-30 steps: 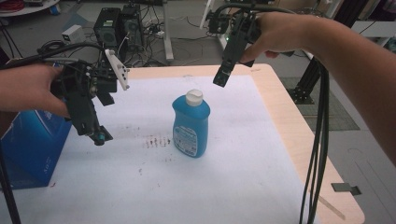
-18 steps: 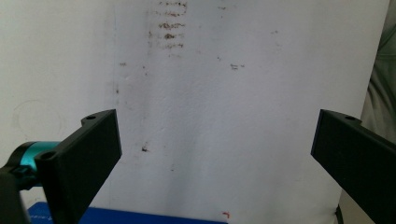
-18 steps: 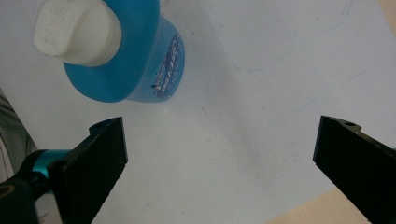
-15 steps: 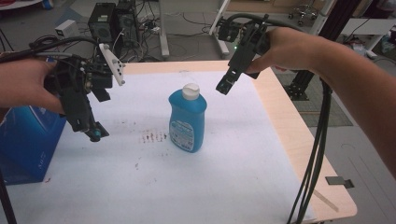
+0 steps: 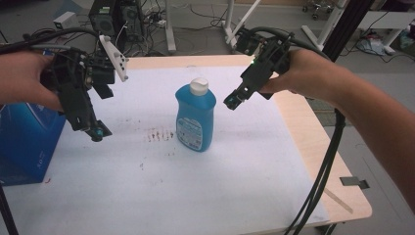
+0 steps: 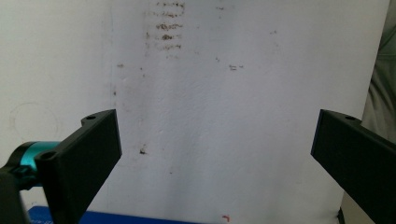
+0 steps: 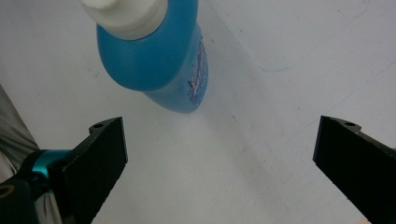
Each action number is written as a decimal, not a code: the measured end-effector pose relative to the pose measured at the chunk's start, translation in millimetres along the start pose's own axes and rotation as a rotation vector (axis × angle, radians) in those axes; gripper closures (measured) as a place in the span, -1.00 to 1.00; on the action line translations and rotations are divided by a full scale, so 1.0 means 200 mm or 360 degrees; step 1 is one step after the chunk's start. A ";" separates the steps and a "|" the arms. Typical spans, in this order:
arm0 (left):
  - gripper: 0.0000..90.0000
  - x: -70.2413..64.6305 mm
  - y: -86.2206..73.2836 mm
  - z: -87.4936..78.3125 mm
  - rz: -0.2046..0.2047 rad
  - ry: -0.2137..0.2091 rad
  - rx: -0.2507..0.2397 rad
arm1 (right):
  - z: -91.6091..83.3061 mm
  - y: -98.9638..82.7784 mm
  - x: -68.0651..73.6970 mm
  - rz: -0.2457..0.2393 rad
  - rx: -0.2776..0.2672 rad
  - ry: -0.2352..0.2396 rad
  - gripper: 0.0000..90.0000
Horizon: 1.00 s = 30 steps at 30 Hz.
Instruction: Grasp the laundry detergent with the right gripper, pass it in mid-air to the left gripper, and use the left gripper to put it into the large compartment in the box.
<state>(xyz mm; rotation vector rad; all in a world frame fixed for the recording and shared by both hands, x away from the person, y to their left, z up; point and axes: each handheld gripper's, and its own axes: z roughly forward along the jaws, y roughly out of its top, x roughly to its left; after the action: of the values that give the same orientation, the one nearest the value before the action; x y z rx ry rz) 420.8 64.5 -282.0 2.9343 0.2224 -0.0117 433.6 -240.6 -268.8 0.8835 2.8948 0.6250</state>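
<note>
right tool (image 5: 234, 101), high view: black, held in the air just right of the upright blue plastic dish-soap bottle with white cap (image 5: 195, 117), tips level with the bottle's shoulder, not touching it. bottle stands near the middle of the white-covered counter (image 5: 235, 176), beside a patch of reddish-brown smears (image 5: 159, 134). left tool (image 5: 95, 131) hangs over the counter's left part, well apart from the bottle, tips pointing down. a blue box (image 5: 24, 147) sits at the left edge.

left gripper view: jaws wide apart, nothing between them; stained white counter below.

right gripper view: jaws wide apart, empty; the bottle (image 7: 154, 56) lies ahead, above the gap, cap toward the camera.
</note>
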 end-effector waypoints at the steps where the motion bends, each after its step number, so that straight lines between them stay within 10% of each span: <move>1: -0.96 0.00 0.00 0.00 0.0001 -0.0002 0.0001 | 0.00 -0.01 0.01 0.0006 -0.0019 0.0004 -0.95; 30: -0.96 -0.01 -0.02 0.01 -0.0009 0.0004 -0.0013 | 0.19 -0.28 0.17 0.0176 -0.0532 -0.0029 -0.95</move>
<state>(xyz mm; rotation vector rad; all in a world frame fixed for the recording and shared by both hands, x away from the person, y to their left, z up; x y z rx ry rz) 419.3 67.5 -285.5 2.9255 0.2303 -0.0083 382.4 -251.0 -323.9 0.9938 2.6244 1.0640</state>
